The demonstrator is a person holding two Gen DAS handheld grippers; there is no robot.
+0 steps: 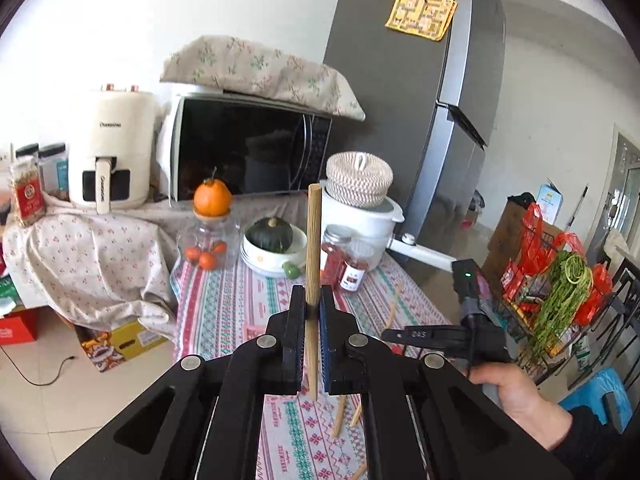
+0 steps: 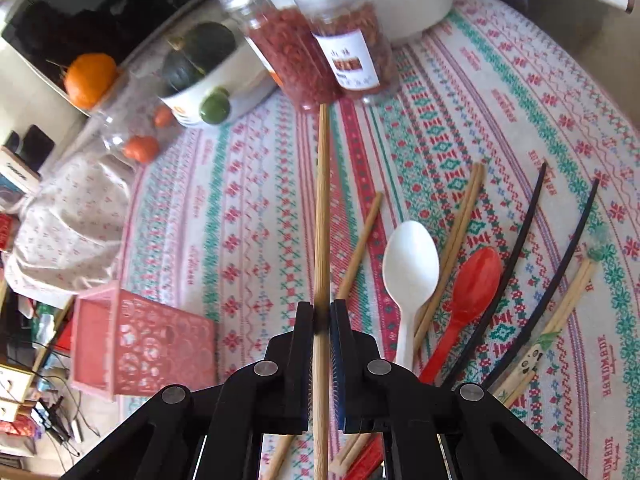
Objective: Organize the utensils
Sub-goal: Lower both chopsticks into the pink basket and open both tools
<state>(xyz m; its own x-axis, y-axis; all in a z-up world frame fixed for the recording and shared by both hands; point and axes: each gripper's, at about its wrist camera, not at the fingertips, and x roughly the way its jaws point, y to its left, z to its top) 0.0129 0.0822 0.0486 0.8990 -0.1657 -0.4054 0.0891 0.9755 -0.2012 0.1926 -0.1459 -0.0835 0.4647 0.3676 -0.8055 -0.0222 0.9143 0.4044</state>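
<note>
My left gripper (image 1: 312,300) is shut on a wooden chopstick (image 1: 314,248) that stands upright above the patterned tablecloth (image 1: 224,304). My right gripper (image 2: 321,312) is shut on another wooden chopstick (image 2: 322,208), lifted over the cloth and pointing toward the jars. On the cloth to its right lie a white spoon (image 2: 410,280), a red spoon (image 2: 472,292), two black chopsticks (image 2: 516,260) and several wooden chopsticks (image 2: 460,224). A pink lattice basket (image 2: 136,340) stands at the left. The right gripper (image 1: 404,336) and the hand holding it show in the left wrist view.
Two jars of red dried fruit (image 2: 316,48), a bowl with a green squash (image 2: 208,68) and a glass jar with oranges (image 2: 132,128) stand at the back. A white pot (image 1: 360,216), microwave (image 1: 248,152), air fryer (image 1: 112,152) and fridge (image 1: 420,80) lie beyond.
</note>
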